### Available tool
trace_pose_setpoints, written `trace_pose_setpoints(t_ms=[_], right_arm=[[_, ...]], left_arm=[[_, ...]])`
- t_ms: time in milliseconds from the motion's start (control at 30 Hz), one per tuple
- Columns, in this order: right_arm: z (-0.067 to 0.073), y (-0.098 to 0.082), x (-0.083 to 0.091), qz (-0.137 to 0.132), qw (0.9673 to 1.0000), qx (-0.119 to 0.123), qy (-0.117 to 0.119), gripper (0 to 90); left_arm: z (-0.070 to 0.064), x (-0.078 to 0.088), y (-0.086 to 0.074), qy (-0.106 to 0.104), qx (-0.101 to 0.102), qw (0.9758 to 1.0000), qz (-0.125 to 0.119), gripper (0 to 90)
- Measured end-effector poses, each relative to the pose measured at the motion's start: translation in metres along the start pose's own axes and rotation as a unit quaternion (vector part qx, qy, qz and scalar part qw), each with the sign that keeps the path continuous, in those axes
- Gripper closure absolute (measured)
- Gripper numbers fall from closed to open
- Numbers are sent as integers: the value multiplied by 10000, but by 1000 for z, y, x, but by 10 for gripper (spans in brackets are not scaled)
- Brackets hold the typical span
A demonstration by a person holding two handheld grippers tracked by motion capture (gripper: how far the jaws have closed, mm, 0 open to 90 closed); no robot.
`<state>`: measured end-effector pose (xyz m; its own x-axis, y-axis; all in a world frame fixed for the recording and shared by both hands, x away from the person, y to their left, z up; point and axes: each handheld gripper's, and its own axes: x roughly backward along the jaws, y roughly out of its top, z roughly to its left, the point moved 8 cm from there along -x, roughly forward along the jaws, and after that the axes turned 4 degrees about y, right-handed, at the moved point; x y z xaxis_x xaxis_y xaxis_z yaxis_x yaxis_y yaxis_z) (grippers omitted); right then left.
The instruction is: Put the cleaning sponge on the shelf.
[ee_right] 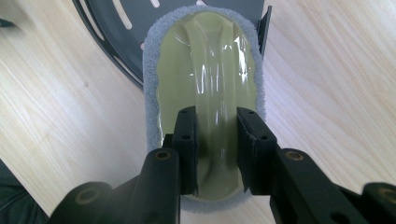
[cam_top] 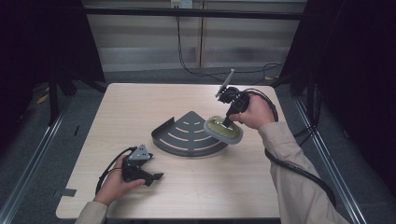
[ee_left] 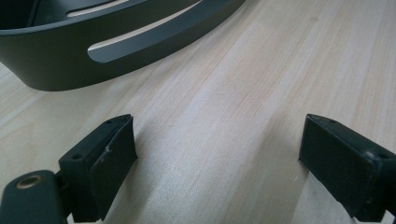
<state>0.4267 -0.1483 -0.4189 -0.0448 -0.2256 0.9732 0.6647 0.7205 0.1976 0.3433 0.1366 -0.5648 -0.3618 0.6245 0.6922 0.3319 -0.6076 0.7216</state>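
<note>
The right gripper [cam_top: 227, 122] is clamped on the raised handle of an oval scrubbing pad [cam_top: 222, 129] — a glossy, translucent yellow-green plastic top with a long ridge down its middle, ringed and backed by a fuzzy grey sponge layer. In the right gripper view the two black jaws press on either side of that ridge, and the pad [ee_right: 205, 84] hangs over the edge of a dark grey corner shelf [ee_right: 112, 28], partly above the bare wood. The shelf [cam_top: 187, 135] is a flat metal quarter-round tray with a low curved wall, two straight back walls meeting at a corner, and curved slots cut through its floor; nothing lies in it, though the pad overlaps its right rim in the high view. It sits mid-table on a pale, fine-grained wooden table [cam_top: 140, 102]. The left gripper [cam_top: 156, 176] rests near the front left of the table, well apart from the pad — its jaws stand wide apart over bare wood, with the shelf's slotted wall [ee_left: 116, 42] just ahead. Black cables [cam_top: 196, 70] trail across the floor behind the table.
</note>
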Motion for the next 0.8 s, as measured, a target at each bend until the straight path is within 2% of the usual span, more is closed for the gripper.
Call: trace_pose_setpoints(t_ms=[67, 133, 167, 600, 800], right_arm=[[0, 2, -1, 0, 10000, -39, 2, 709], [-1, 4, -2, -49, 10000, 26, -10, 709], [-1, 5, -2, 2, 10000, -63, -37, 709], [-2, 16, -8, -43, 9997, -186, -147, 709], [-3, 19, -11, -16, 9996, -271, -121, 709]], left_arm=[[0, 0, 0, -2, 2, 10000, -2, 103], [0, 0, 0, 1, 1, 10000, 0, 103], [0, 0, 0, -2, 3, 10000, -6, 103], [0, 0, 0, 2, -2, 10000, -5, 102], [0, 0, 0, 5, -4, 10000, 9, 101]])
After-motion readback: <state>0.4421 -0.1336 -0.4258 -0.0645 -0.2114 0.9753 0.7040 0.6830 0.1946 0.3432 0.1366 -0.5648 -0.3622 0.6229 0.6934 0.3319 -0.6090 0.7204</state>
